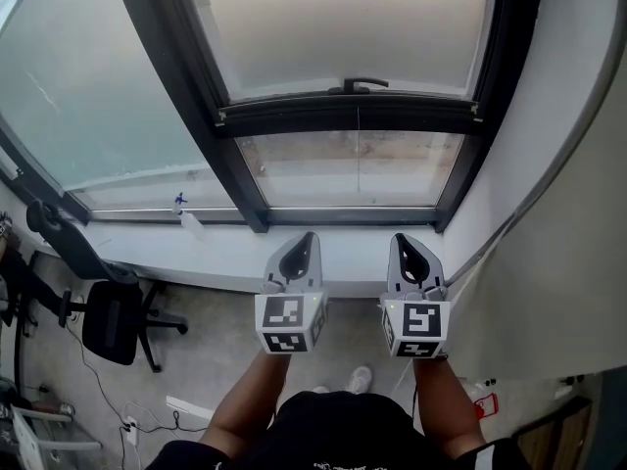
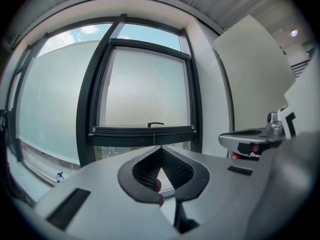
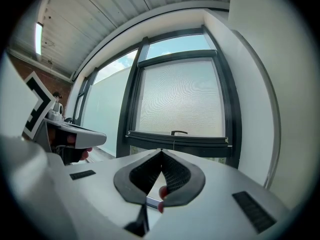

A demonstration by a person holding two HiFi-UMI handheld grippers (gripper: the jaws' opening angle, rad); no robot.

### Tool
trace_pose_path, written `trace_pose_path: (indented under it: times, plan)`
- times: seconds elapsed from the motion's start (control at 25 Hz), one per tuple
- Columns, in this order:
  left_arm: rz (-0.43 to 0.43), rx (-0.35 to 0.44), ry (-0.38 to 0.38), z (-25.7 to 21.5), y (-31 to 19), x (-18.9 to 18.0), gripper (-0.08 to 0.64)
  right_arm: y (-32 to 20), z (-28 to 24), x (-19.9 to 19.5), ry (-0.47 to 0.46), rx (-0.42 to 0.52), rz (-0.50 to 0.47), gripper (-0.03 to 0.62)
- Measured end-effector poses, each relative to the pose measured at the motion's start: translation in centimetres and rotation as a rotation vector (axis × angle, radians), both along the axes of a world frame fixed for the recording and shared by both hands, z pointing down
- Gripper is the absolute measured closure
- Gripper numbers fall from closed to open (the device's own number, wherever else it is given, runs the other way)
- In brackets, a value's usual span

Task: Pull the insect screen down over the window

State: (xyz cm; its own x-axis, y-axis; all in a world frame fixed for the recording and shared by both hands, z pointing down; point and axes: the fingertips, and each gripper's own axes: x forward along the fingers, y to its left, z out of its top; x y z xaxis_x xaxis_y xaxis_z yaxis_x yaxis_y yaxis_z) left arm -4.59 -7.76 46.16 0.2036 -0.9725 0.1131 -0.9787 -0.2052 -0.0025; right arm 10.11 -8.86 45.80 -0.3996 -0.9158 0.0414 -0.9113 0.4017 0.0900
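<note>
Far to my left, a black office chair [image 1: 110,321] stands on the floor below the white window sill [image 1: 196,248], so I could catch it if I step sideways.

My left tool [image 1: 307,239] hangs low in front of the sill, clenched and empty. It is well apart from the grey mesh insect screen [image 1: 343,18]. The screen sits most of the way down the dark-framed window [image 1: 186,67], with its black bottom bar [image 1: 294,120] above a strip of bare glass [image 1: 294,169].

The small black handle [image 1: 364,84] on that bar is my target, and with the jaws clamped together neither tool can take it. If I reach up like this I expect to poke the mesh and dent it, or to knock the bar askew. The handle is thin, so a shallow pinch may slip off. If the screen is sprung, it could then run back up. Pulling off-centre could tilt the bar and jam it in the side tracks.

My right tool [image 1: 400,239], also clenched on nothing, is beside the left one, near the white wall [image 1: 549,116], which it may scrape as I lift.
</note>
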Motion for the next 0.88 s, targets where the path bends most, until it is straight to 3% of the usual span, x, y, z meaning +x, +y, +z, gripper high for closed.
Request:
trace_pose_path:
  times: [0.48,0.88]
  plan:
    - [0.041,-0.01,0.016,0.3,5.6,-3.2,0.557,6.4,-0.3,-3.6,0.009,-0.006,0.042,0.587]
    - [0.044,-0.012,0.018,0.8,8.7,-4.3,0.557,8.8,0.2,-2.8,0.027,-0.008,0.103,0.586]
